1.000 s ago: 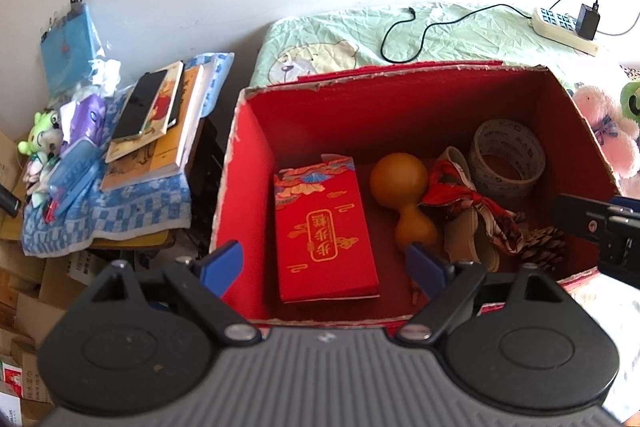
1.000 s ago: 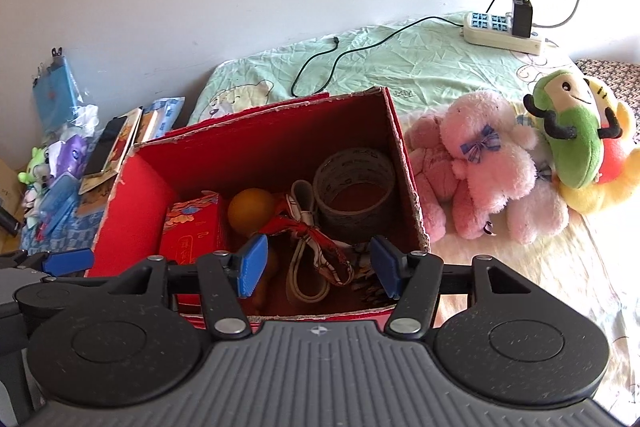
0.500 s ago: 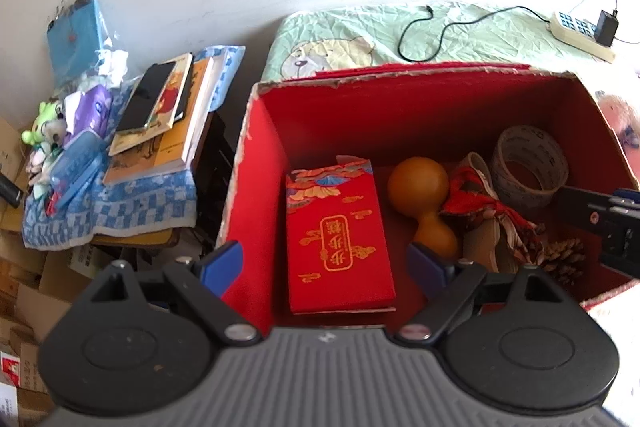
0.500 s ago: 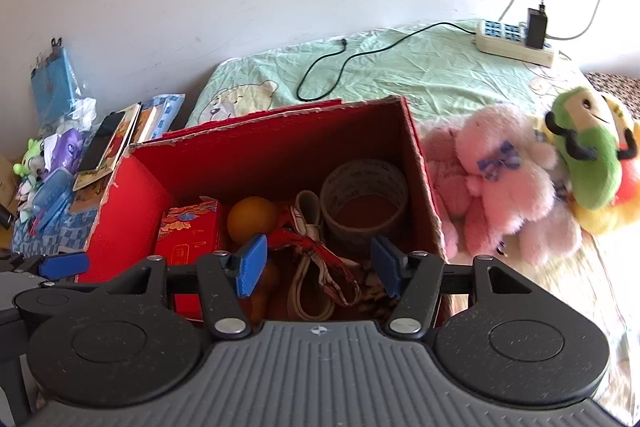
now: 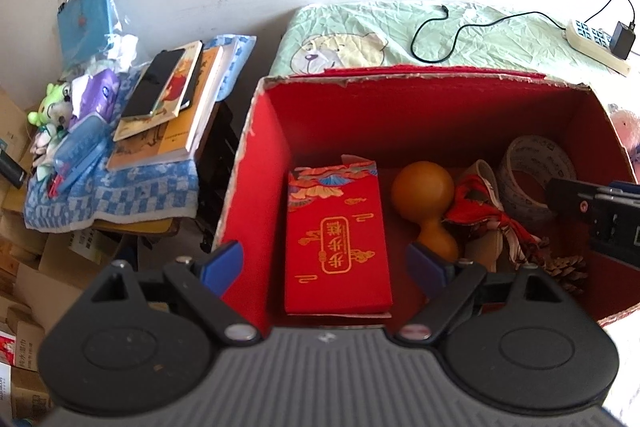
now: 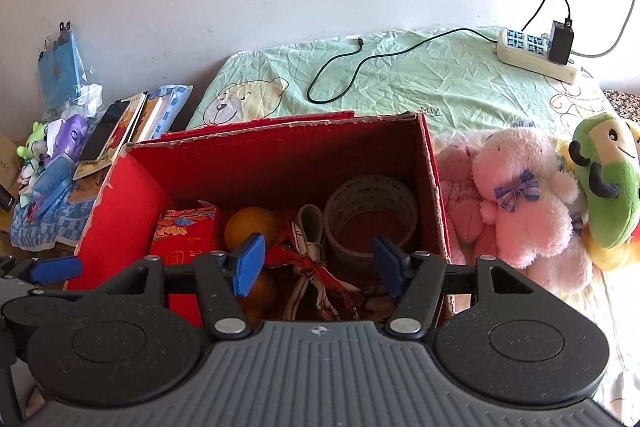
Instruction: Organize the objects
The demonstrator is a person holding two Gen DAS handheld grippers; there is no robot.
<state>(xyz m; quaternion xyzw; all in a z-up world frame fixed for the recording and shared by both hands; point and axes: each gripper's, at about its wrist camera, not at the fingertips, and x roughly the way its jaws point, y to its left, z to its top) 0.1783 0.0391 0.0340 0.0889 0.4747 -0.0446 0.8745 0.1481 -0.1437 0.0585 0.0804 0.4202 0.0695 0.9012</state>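
Note:
A red cardboard box [image 5: 420, 99] [image 6: 280, 151] stands open on the bed. Inside lie a red envelope pack [image 5: 338, 239] [image 6: 186, 235], an orange gourd [image 5: 426, 203] [image 6: 250, 227], a red patterned ribbon over a cream strap [image 5: 486, 211] [image 6: 316, 263], a tape roll [image 5: 536, 171] [image 6: 372, 211] and a pine cone [image 5: 564, 267]. My left gripper [image 5: 324, 265] hovers open over the box's near-left edge, holding nothing. My right gripper [image 6: 320, 265] is open above the box's near-right part, empty too; its body shows at the right of the left wrist view [image 5: 600, 215].
Pink plush toys [image 6: 520, 203] and a green plush [image 6: 608, 179] lie right of the box. A power strip [image 6: 536, 53] and black cable [image 6: 360, 67] rest on the green sheet. Left, a side table holds books and a phone [image 5: 164, 95], blue cloth [image 5: 108, 195] and small items.
Both grippers have shifted left and slightly closer over the box, so the box sits further right in both views. Nothing was grasped; both stay open.

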